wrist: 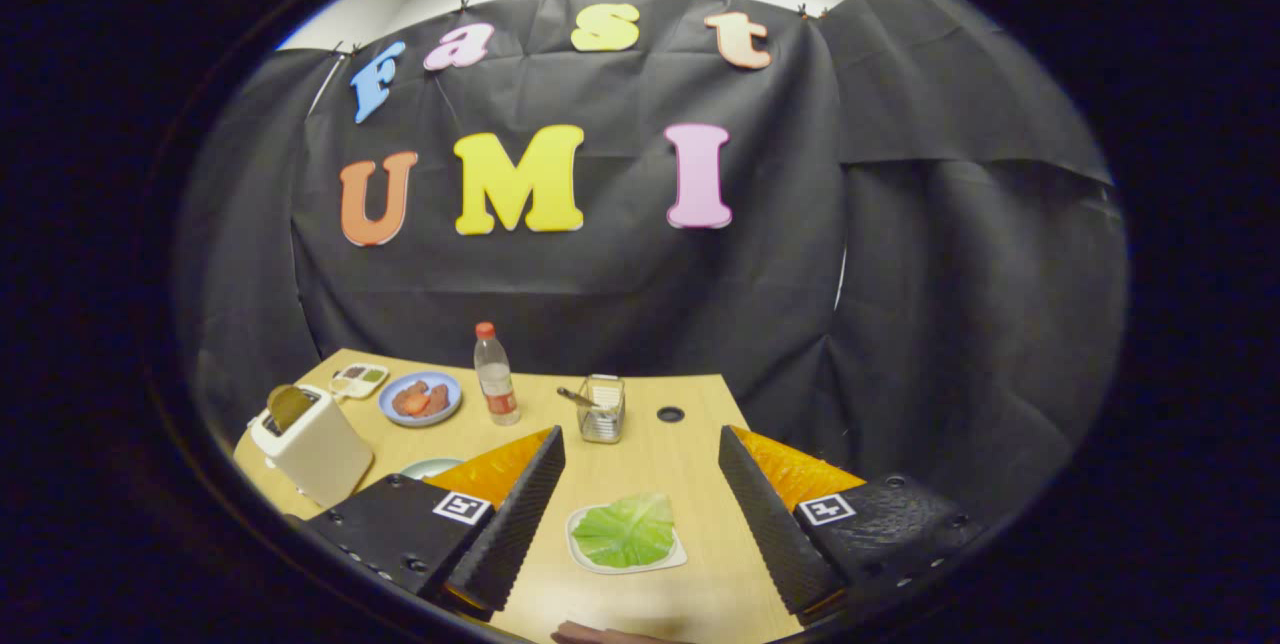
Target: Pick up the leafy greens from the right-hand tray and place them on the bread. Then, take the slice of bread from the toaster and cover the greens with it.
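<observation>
Gripper [640,499], low in the frame: fingers spread wide, holding nothing. Leafy greens [627,531] lie on a small white tray [583,554] on the wooden table [660,469], at lower centre, between the fingers and touching neither. Toaster [312,442] stands at lower left, a bread slice [288,405] upright in its slot. Behind, mid-frame: a blue plate [421,397] of food, a bottle [495,376], a wire holder [602,409]. A plate rim [428,467] shows beside the left finger.
</observation>
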A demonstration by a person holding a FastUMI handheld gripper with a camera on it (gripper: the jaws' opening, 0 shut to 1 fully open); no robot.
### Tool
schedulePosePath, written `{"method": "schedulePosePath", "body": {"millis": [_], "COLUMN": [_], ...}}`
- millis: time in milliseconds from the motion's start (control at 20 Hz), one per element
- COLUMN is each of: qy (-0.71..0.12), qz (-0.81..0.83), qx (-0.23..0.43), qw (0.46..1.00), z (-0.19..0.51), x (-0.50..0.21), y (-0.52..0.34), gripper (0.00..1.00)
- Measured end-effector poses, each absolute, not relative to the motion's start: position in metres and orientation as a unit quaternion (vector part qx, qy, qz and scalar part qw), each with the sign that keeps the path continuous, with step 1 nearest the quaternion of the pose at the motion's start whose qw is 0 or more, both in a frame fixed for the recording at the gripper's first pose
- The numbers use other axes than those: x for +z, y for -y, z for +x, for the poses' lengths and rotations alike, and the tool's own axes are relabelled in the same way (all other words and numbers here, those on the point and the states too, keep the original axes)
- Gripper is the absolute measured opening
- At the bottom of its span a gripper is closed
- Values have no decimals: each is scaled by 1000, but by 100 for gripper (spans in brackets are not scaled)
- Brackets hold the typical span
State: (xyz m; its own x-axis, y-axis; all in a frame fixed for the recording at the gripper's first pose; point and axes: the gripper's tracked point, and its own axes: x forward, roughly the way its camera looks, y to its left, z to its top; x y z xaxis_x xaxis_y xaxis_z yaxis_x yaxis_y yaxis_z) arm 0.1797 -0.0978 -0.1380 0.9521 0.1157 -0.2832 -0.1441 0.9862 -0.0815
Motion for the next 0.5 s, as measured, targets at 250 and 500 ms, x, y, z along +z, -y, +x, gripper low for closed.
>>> {"method": "schedulePosePath", "body": {"millis": [250, 500], "qy": [-230, -316], "qz": [-51, -47], "qx": [76, 92], "qw": [969, 943], "z": [238, 287], "x": [-225, -297], "y": [120, 125], "gripper": [95, 92]}}
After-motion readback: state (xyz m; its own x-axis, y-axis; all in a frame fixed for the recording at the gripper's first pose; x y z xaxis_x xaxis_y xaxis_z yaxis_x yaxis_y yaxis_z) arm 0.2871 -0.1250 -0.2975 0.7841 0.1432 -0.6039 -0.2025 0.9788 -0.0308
